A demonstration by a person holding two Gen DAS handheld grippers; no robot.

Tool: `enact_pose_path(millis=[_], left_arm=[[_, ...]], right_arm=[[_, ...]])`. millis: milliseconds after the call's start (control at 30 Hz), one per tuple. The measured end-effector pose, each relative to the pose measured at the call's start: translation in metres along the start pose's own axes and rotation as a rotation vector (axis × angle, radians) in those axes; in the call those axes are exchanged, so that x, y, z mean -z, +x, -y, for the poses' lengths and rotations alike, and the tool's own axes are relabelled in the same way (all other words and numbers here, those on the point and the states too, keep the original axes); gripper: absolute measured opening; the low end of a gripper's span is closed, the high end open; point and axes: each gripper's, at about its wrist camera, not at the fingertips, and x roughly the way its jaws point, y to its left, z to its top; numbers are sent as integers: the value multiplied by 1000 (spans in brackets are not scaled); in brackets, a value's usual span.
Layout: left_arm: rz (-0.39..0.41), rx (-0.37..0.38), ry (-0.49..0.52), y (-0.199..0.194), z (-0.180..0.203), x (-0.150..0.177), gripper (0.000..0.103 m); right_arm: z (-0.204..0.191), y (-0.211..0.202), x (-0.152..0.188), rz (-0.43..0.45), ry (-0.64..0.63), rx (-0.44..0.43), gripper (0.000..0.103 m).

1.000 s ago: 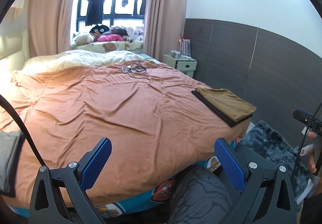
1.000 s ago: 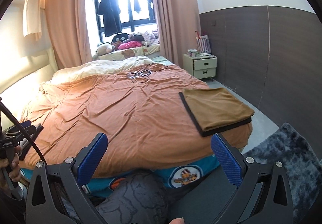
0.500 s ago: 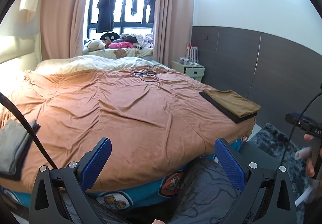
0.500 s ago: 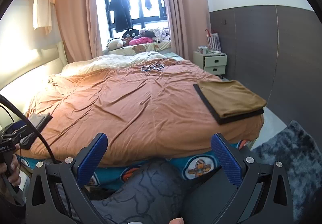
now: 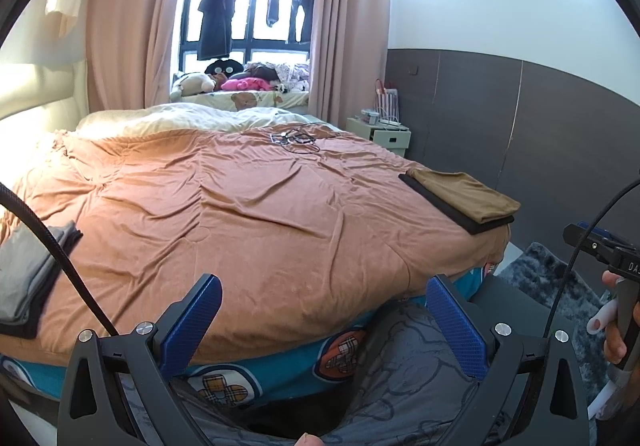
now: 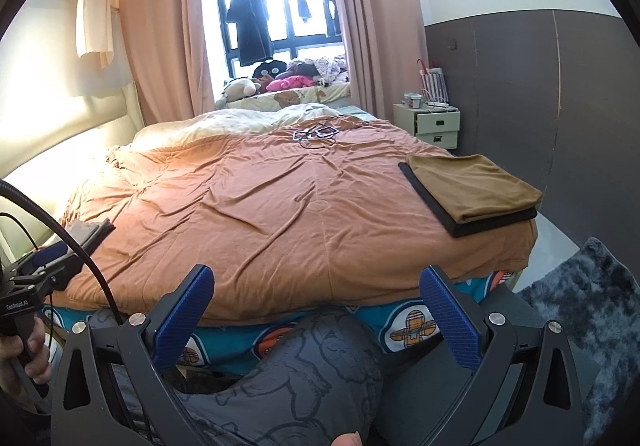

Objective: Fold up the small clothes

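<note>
A folded tan garment [image 5: 466, 193] [image 6: 472, 185] lies on a folded black one at the bed's right corner. A folded grey stack [image 5: 28, 270] [image 6: 86, 232] rests at the left edge of the orange bedspread [image 5: 248, 213] [image 6: 280, 213]. My left gripper [image 5: 324, 320] is open and holds nothing, hanging back off the foot of the bed above the person's knee. My right gripper [image 6: 316, 316] is likewise open with nothing in it, low in front of the bed. Each gripper's handle, held in a hand, shows at the edge of the other's view.
A tangle of cables [image 6: 316, 133] lies far up the bed. A white nightstand [image 6: 434, 123] stands at the right wall, a dark shaggy rug [image 6: 592, 310] on the floor right. The person's patterned grey knee [image 6: 312, 374] fills the foreground. Plush toys sit by the window [image 5: 224, 81].
Both grippers have pulled back and tilted up from the bed, so more of the room shows. Both stayed open with nothing in them; the folded stacks have not moved.
</note>
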Motion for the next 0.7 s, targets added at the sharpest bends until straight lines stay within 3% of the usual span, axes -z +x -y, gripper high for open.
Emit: enact_pose_path(millis=[700], left_arm=[[28, -27, -14, -13, -8, 1, 103]], right_arm=[[-16, 0, 10, 9, -6, 5, 103]])
